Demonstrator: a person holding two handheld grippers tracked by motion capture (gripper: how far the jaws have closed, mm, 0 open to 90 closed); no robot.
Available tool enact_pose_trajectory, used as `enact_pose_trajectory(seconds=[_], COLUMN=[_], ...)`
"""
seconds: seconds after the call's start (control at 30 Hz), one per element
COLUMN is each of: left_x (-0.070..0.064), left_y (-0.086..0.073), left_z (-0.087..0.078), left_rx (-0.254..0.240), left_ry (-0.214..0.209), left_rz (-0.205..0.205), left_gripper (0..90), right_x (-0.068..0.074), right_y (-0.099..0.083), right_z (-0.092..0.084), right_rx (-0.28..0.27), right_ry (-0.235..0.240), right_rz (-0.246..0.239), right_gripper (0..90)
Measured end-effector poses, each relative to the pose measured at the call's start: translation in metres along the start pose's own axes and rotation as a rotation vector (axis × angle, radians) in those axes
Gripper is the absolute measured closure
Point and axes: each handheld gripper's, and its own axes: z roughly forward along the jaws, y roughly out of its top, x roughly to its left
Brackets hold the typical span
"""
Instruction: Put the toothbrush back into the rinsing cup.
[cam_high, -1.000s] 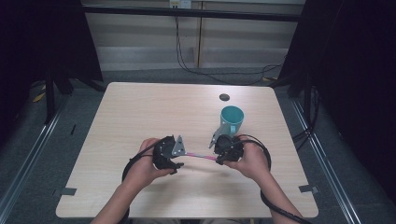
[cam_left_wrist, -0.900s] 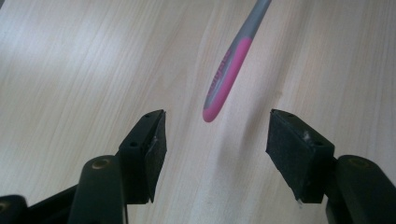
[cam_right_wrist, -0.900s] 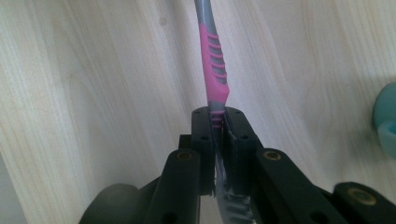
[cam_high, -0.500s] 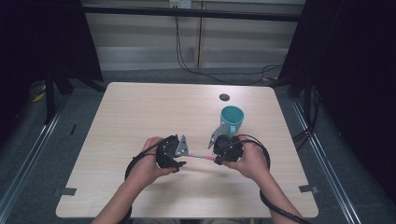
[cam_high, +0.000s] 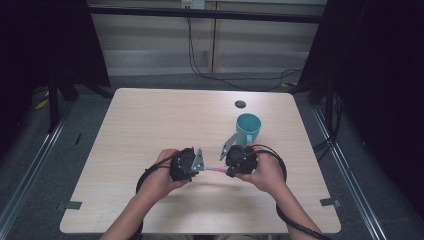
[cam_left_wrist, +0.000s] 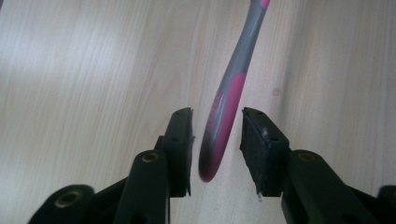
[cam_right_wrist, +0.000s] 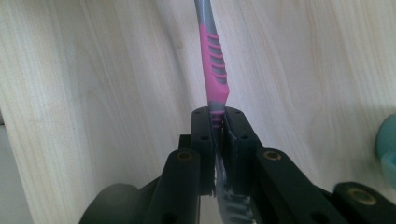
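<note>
Pink-and-grey toothbrush (cam_right_wrist: 214, 70) held level above table, near teal mug (cam_high: 248, 128).

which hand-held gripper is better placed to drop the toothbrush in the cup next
Right. The right hand-held gripper is already shut on the toothbrush and sits beside the teal cup. The left hand-held gripper is open around the handle end and farther from the cup.

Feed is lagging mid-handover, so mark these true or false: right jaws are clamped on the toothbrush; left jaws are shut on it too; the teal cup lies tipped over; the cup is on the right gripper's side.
1. Right gripper clamps the toothbrush: true.
2. Left gripper is shut on it: false; its jaws stand open around the handle end.
3. The teal cup lies tipped over: false; it stands upright.
4. The cup is on the right gripper's side: true.
</note>
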Motion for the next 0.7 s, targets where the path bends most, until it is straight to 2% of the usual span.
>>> enact_pose_trajectory(seconds=[0.2, 0.27, 0.37, 0.4, 0.5, 0.53, 0.6, 0.7], left_x=[-0.0012, -0.0018, -0.0027, -0.0025, -0.0033, -0.0038, -0.0052, -0.0053], left_y=[0.0023, 0.0023, 0.0026, 0.0031, 0.0031, 0.0026, 0.0020, 0.0002], left_z=[0.0022, 0.0024, 0.0026, 0.0020, 0.0013, 0.0007, 0.0000, 0.0000], left_rx=[0.015, 0.026, 0.042, 0.060, 0.064, 0.064, 0.072, 0.069], left_ry=[-0.004, -0.007, -0.012, -0.026, -0.029, -0.056, -0.069, -0.092], left_rz=[0.029, 0.034, 0.042, 0.052, 0.050, 0.043, 0.029, 0.012], left_gripper=[70.5, 77.1, 78.6, 79.1, 79.9, 80.6, 81.0, 81.2], right_x=[0.0035, 0.0028, 0.0040, 0.0043, 0.0050, 0.0042, 0.0037, 0.0008], right_y=[0.0038, 0.0037, 0.0038, 0.0039, 0.0044, 0.0040, 0.0024, -0.0006], right_z=[-0.0031, -0.0026, -0.0019, -0.0021, -0.0023, -0.0022, -0.0032, -0.0047], right_rx=[-0.001, -0.003, -0.011, -0.017, -0.021, -0.033, -0.055, -0.105], right_ry=[-0.013, -0.012, -0.018, -0.020, -0.026, -0.032, -0.036, -0.046], right_rz=[-0.022, -0.047, -0.049, -0.063, -0.071, -0.090, -0.082, -0.081], right_gripper=[84.0, 83.9, 83.8, 83.6, 83.4, 82.3, 79.0, 63.8])
